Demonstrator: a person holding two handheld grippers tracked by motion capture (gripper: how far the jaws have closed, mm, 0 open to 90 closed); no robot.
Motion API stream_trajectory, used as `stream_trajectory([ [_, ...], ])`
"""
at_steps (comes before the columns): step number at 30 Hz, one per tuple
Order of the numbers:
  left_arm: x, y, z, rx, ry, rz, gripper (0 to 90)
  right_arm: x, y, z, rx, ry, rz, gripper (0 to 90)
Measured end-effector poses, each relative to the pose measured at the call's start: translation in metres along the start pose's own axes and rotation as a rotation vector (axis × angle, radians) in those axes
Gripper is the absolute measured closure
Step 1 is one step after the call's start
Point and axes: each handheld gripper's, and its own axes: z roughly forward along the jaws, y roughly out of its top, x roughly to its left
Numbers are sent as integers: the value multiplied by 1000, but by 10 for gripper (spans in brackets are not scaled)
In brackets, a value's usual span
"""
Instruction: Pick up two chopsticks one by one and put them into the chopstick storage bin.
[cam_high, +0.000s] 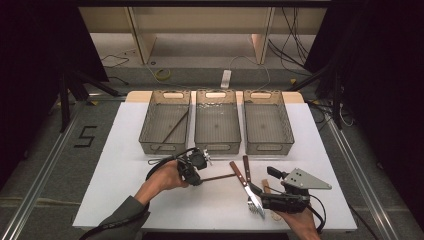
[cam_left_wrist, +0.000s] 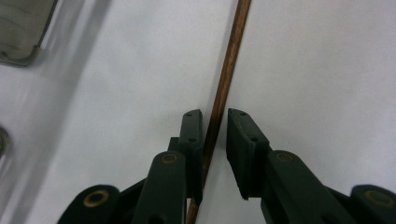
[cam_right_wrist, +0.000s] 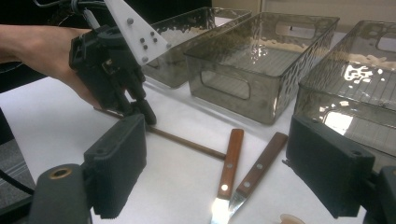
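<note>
While L gripper (cam_left_wrist: 215, 114) straddles chopstick (cam_left_wrist: 229, 70) (jaws nearly closed), R gripper (cam_right_wrist: 215, 154) gapes wide, holding nothing.

My high view looks forward and down over the whole table (cam_high: 125, 165). My left gripper view sits close above the chopstick (cam_left_wrist: 224, 84); my right gripper view looks low across it (cam_right_wrist: 187, 142) toward the bins (cam_right_wrist: 261, 60).

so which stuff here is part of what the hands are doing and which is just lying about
In play:
- thin brown wooden stick, between the left tongs, not yet clamped
- three smoky clear plastic bins, one already holding a similar stick

Lying about, as far as I can tell:
- two wooden-handled utensils
- right tongs, open
- floor cables
</note>
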Motion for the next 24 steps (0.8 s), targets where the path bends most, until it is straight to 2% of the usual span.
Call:
stream_trajectory([
  [4,-1,0,0,5,0,23,787,0,0,1,2,-1,0,210],
  [11,-3,-1,0,-2,-5,27,815,0,0,0,4,-3,2,210],
  [14,-2,-1,0,4,-10,41,840,0,0,0,4,-3,3,211],
  [24,-3,0,-1,7,-7,55,849,-1,0,0,6,-2,2,211],
])
